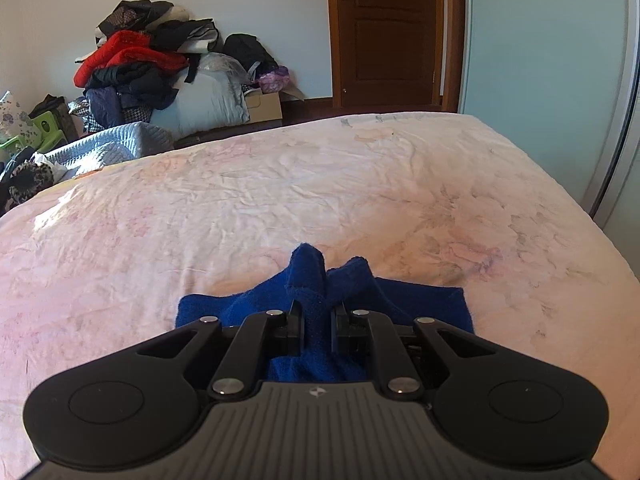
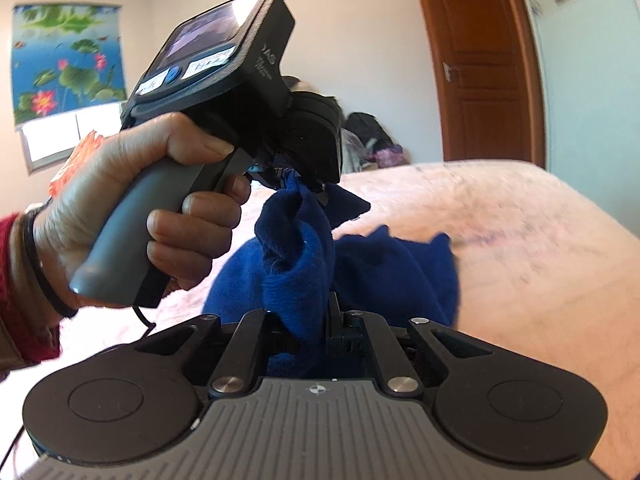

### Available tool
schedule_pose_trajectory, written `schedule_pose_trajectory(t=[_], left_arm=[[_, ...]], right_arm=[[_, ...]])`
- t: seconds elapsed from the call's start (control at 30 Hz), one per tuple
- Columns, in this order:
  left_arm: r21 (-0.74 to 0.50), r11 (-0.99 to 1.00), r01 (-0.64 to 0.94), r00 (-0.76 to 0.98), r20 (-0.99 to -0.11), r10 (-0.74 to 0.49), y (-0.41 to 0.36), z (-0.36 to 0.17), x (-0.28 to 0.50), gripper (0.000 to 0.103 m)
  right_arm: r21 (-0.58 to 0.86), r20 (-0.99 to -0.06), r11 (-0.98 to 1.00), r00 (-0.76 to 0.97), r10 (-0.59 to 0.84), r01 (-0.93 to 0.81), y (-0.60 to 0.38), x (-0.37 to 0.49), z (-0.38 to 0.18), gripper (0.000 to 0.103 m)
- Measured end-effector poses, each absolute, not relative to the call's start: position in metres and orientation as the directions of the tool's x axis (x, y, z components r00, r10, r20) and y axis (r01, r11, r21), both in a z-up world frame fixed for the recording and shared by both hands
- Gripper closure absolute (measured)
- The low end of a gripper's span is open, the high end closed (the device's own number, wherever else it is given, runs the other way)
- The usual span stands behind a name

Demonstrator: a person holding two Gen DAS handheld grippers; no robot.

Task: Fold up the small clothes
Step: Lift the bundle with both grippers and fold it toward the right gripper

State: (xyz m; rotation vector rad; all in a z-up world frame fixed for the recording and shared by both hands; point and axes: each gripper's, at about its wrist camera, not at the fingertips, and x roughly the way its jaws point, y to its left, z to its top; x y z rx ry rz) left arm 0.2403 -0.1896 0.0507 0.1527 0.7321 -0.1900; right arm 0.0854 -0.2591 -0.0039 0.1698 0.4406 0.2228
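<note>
Both black two-finger grippers, left (image 1: 318,322) and right (image 2: 314,330), pinch bunched folds of deep-blue fleecy cloth (image 1: 352,280) over near edge of pale pink floral bedsheet (image 1: 280,184).

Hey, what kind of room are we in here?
Most likely a home bedroom. A bed with a wrinkled pale pink floral sheet fills the view, a heap of red and dark clothes sits piled against the wall, and a brown panelled wooden door stands beyond the bed.
</note>
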Motion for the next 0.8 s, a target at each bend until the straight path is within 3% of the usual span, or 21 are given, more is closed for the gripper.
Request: schedule_pose_trajectory(t=[0.6,0.7,0.8], left_arm=[[0.12,0.945,0.304,0.691,-0.711,-0.132,-0.241,0.019,0.233,0.09],[0.111,0.938,0.328,0.686,-0.711,-0.156,-0.244,0.021,0.232,0.082],[0.07,0.94,0.334,0.69,-0.698,-0.193,-0.239,0.032,0.233,0.064]], right_arm=[[0.546,-0.466,0.837,0.813,0.349,-0.046,-0.32,0.099,-0.051,0.094],[0.57,-0.473,0.821,0.807,0.353,-0.025,-0.325,0.099,-0.058,0.094],[0.6,-0.474,0.8,0.801,0.366,-0.009,-0.329,0.103,-0.064,0.094]])
